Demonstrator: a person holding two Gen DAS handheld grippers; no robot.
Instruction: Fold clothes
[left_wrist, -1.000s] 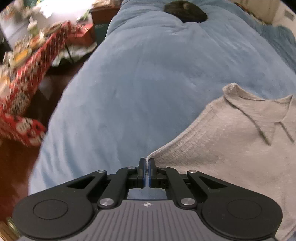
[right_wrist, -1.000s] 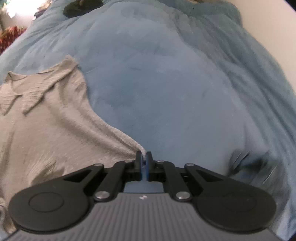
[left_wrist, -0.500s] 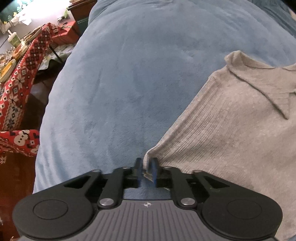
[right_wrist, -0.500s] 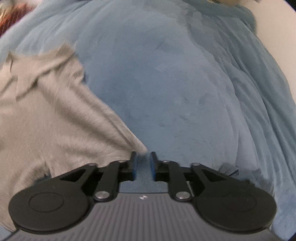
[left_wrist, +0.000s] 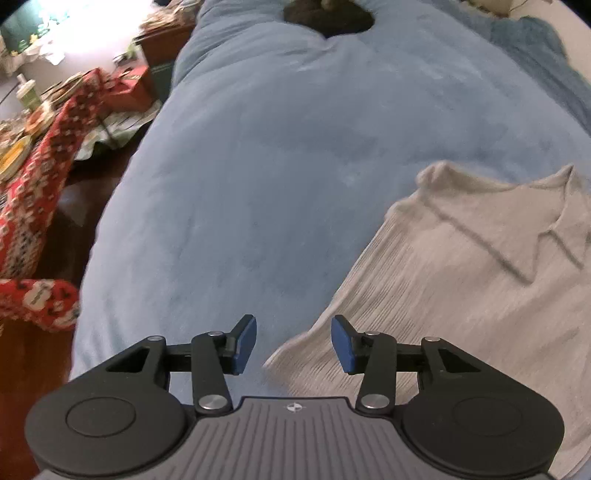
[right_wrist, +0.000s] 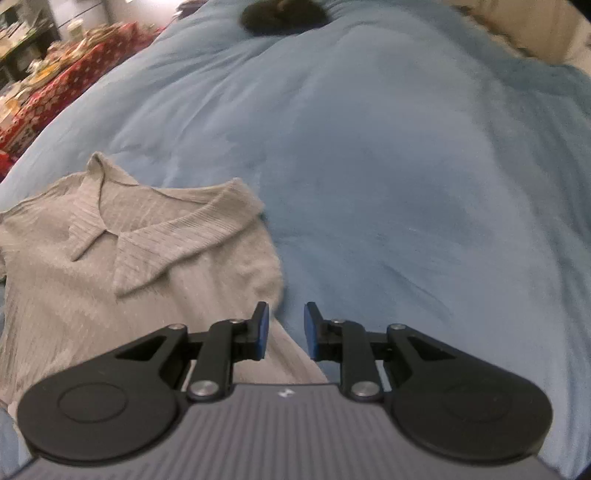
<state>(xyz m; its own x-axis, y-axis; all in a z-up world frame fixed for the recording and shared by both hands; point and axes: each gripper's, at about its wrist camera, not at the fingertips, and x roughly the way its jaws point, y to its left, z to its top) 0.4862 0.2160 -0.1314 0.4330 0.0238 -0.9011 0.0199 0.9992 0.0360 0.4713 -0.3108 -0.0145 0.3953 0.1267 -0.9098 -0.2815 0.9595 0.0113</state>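
Observation:
A beige ribbed collared shirt (left_wrist: 461, 280) lies flat on a blue blanket (left_wrist: 277, 166), collar away from me. My left gripper (left_wrist: 293, 345) is open and empty above the shirt's left lower edge. In the right wrist view the shirt (right_wrist: 129, 266) lies to the left, collar spread open. My right gripper (right_wrist: 284, 330) is open and empty over the shirt's right edge, where it meets the blanket (right_wrist: 406, 184).
A dark bundle (left_wrist: 328, 16) lies at the far end of the bed, also in the right wrist view (right_wrist: 282, 14). A red patterned cloth over a cluttered table (left_wrist: 37, 166) stands left of the bed, beyond a dark floor gap.
Both grippers were shut on the shirt's lower corners, then opened and let go. Both have lifted and drawn back; the shirt now lies loose on the blanket.

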